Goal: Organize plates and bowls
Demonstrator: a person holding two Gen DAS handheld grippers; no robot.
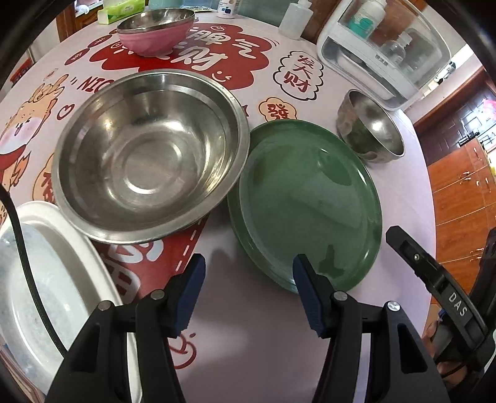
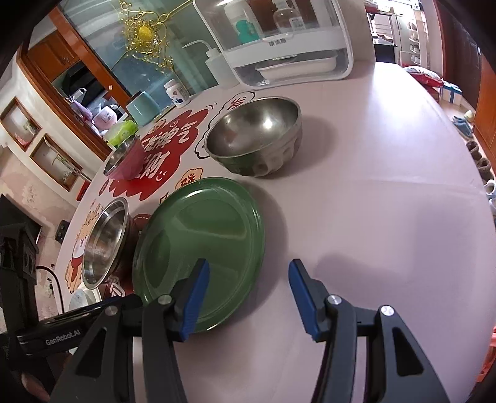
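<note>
A green plate point(image 1: 310, 201) point(image 2: 201, 245) lies on the round table, between a wide steel bowl point(image 1: 148, 158) point(image 2: 105, 241) and a smaller ribbed steel bowl point(image 1: 369, 127) point(image 2: 257, 136). A pink bowl with a steel lining point(image 1: 155, 29) point(image 2: 124, 158) stands farther back. A white plate point(image 1: 46, 279) sits at the table's near left edge. My left gripper point(image 1: 249, 266) hovers open over the plate's near left rim, with nothing between its blue pads. My right gripper point(image 2: 248, 272) hangs open over the plate's near right rim, also empty.
A white lidded box point(image 1: 381, 52) point(image 2: 279, 40) with bottles stands at the back of the table. A squeeze bottle point(image 1: 294, 18) point(image 2: 217, 68), a white jar point(image 2: 176, 93), a teal cup point(image 2: 142, 107) and a green tissue pack point(image 1: 121, 12) line the far edge. The printed cloth point(image 2: 372, 186) covers the table.
</note>
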